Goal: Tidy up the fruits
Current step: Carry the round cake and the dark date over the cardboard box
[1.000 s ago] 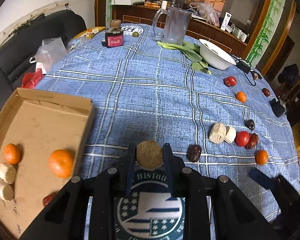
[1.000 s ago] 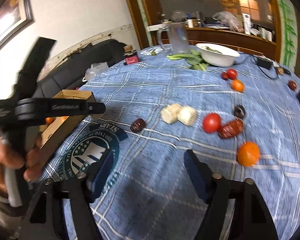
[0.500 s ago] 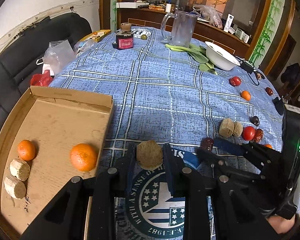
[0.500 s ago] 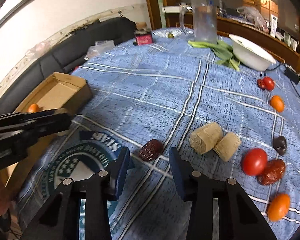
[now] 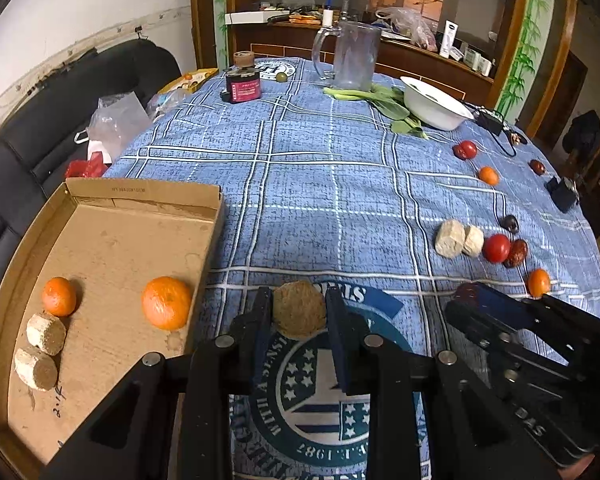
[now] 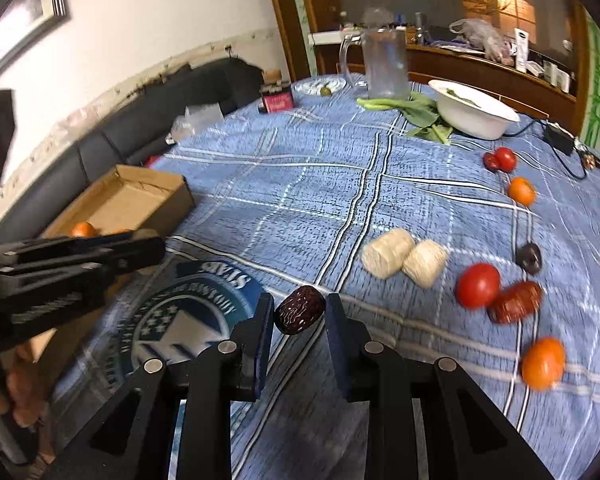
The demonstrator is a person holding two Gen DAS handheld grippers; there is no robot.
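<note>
My left gripper [image 5: 299,312] is shut on a round tan cake [image 5: 299,316], held just right of the cardboard box [image 5: 140,190]. In the box lie two oranges [image 5: 166,302] and two tan cakes [image 5: 46,333]. My right gripper [image 6: 300,312] has its jaws closing on a dark red date [image 6: 300,309]; both pads touch it, low over the blue cloth. Further right on the cloth lie two pale cakes [image 6: 404,258], a tomato [image 6: 478,285], a red date [image 6: 516,302] and a small orange [image 6: 543,363].
At the back stand a white bowl [image 5: 436,106], a glass jug [image 5: 356,56], green leaves [image 5: 384,100] and a dark jar [image 5: 243,82]. More tomatoes, oranges and dates dot the right edge. A black sofa [image 5: 40,128] runs along the left, and a hand [image 6: 20,392] holds the left gripper.
My right gripper moved left to the dark date and narrowed its jaws around it. My left gripper kept its grip on the tan cake.
</note>
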